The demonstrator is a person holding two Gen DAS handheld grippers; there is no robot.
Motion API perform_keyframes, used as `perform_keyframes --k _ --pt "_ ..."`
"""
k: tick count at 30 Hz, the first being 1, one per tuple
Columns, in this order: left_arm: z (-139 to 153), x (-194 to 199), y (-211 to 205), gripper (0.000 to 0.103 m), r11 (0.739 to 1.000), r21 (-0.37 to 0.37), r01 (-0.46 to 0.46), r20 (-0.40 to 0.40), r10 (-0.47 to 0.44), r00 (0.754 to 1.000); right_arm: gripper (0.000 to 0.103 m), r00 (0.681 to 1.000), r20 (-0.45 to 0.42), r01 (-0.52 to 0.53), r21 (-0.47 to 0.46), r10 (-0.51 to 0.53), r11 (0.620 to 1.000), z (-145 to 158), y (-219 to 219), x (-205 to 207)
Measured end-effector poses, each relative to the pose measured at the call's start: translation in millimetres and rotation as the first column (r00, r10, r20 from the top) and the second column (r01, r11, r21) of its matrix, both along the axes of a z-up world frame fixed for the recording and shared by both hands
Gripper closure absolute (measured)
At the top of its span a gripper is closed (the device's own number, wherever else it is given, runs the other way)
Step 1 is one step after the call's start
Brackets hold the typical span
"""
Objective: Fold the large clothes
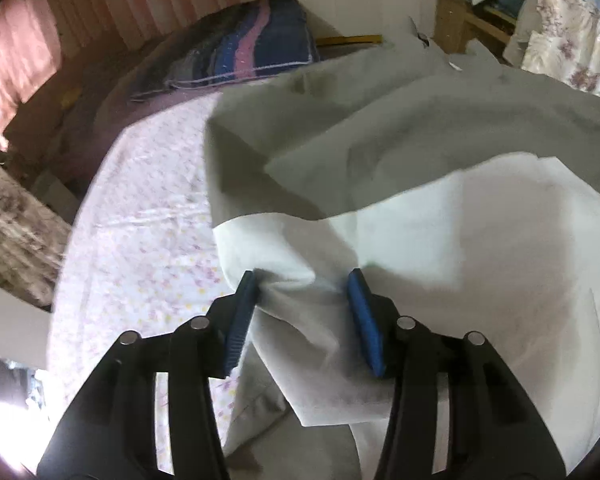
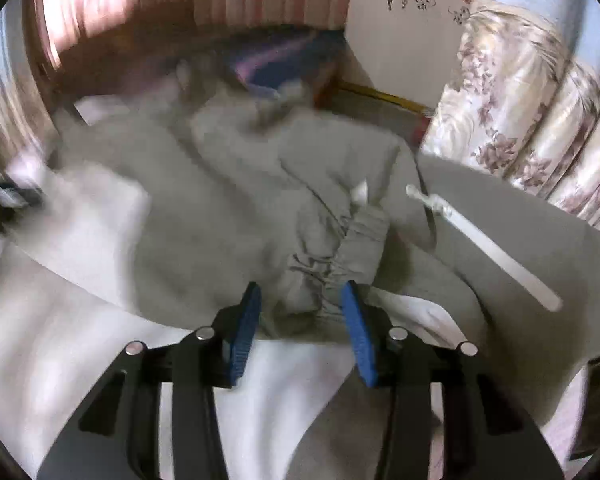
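Note:
A large grey garment (image 1: pixel 400 120) with a pale white lining (image 1: pixel 480 248) lies spread on the bed. My left gripper (image 1: pixel 303 284) hangs over the lining's left edge, its blue pads (image 1: pixel 242 312) apart, with a soft fold of white cloth lying between them. In the right wrist view the same grey garment (image 2: pixel 220 208) is bunched up, and its gathered elastic cuff (image 2: pixel 352 256) sits just ahead of my right gripper (image 2: pixel 300 292). That gripper's jaws stand apart with grey cloth between the blue pads (image 2: pixel 358 332). A white zipper strip (image 2: pixel 484 240) runs across the grey cloth at right.
The bed has a pink flowered sheet (image 1: pixel 148 240). A folded striped blue and pink quilt (image 1: pixel 244 52) lies at its far end. Flowered curtains (image 2: pixel 520 112) hang at right, pink curtains (image 1: pixel 16 56) at left, and a wooden cabinet (image 1: pixel 460 20) stands beyond the bed.

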State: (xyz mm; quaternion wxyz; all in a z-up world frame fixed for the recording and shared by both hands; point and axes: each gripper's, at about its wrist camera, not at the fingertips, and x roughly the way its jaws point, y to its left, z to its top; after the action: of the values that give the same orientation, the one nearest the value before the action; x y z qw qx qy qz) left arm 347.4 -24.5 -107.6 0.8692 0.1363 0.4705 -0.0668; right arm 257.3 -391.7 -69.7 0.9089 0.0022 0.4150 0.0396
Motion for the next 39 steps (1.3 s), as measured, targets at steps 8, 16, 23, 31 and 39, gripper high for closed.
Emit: perform_keyframes --k 8,16,23,31,39 --pt "70.6 -30.5 7.6 0.005 0.992 -0.122 -0.038 0.125 0.053 0.991 0.032 0.927 0.22 0.293 0.084 -0.305 0.952 99.3 -152.2 -73.8" --pt "83.2 -62.4 -6.8 0.004 0.987 -0.157 0.017 0.135 0.004 0.991 0.032 0.808 -0.106 0.586 0.239 -0.579 0.774 -17.4 -301.6 -79.3" --pt "86.2 -64.6 -24.3 0.004 0.993 -0.109 0.035 0.133 -0.021 0.991 0.048 0.836 -0.087 0.537 0.337 -0.542 0.774 -58.2 -305.6 -65.0" --pt "86.7 -59.9 -40.9 0.004 0.993 -0.103 0.049 0.145 -0.034 0.989 0.059 0.859 -0.072 0.501 0.325 -0.507 0.802 -55.8 -296.8 -42.8" --pt "76.9 -51.1 -41.7 0.004 0.994 -0.106 0.038 0.128 -0.024 0.991 0.101 0.765 0.132 0.536 0.412 -0.63 0.737 16.2 -327.1 -110.2"
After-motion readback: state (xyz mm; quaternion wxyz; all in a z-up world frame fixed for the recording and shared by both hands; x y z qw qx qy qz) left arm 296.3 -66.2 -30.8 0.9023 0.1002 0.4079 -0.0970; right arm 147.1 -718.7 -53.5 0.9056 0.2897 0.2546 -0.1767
